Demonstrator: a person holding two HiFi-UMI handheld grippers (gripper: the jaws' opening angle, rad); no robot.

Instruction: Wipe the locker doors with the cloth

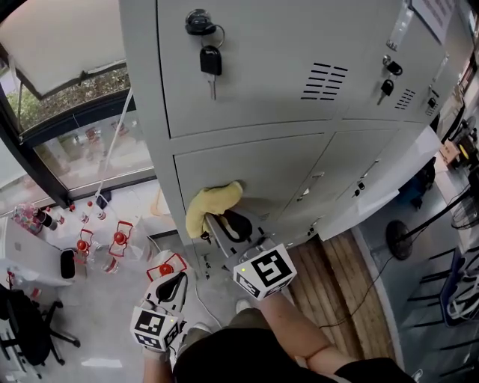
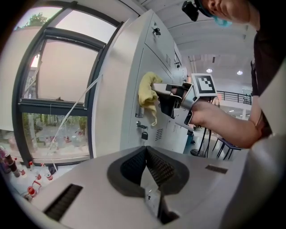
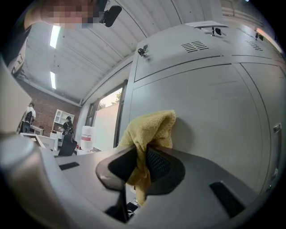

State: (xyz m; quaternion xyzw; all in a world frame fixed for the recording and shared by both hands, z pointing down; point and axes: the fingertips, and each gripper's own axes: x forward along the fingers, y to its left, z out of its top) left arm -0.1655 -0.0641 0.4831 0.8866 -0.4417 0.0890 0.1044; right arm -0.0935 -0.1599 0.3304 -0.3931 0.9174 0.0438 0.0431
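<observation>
1. Right claw (image 1: pixel 218 221) (image 3: pixel 145 163): jaws clamped on the cloth. A fold is pinched between the ribbed pads (image 3: pixel 157 164), and a loose tail hangs below them.
2. Cloth (image 1: pixel 212 203) (image 3: pixel 149 129): yellow and bunched. It bulges out ahead of the right claw's jaws and is pressed against the lower door, near that door's upper left corner. From the left gripper view it (image 2: pixel 147 91) shows as a wad between the right claw (image 2: pixel 163 96) and the locker face.
3. Lower door (image 1: pixel 258 168) (image 3: pixel 214 116): grey metal, straight ahead of the right claw and touching the cloth.
4. Upper door (image 1: pixel 262 67): grey, directly above the right claw, with vents (image 1: pixel 324 81) up and to the claw's right.
5. Key (image 1: pixel 210 63): black-headed, hanging from a lock (image 1: pixel 200 22) on the upper door, well above the right claw.
6. Left claw (image 1: pixel 171 288) (image 2: pixel 145 167): jaws pressed together with nothing between them. It is held below and to the left of the right claw, well apart from the locker, and points toward the locker's side and the right claw.
7. Marker cubes: one sits behind the right claw's jaws (image 1: pixel 266 271) (image 2: pixel 203 85), one behind the left claw's (image 1: pixel 155 328).
8. Forearm (image 1: pixel 292 322) (image 2: pixel 223 123): bare, running back from the right claw.
9. Window (image 1: pixel 75 127) (image 2: pixel 53 103): dark-framed, to the left of the left claw.
10. Red items (image 1: pixel 120 239): several on the floor, left of and beyond the left claw, too small to identify.
11. Wood floor (image 1: pixel 337 277): to the right of the right claw.
</observation>
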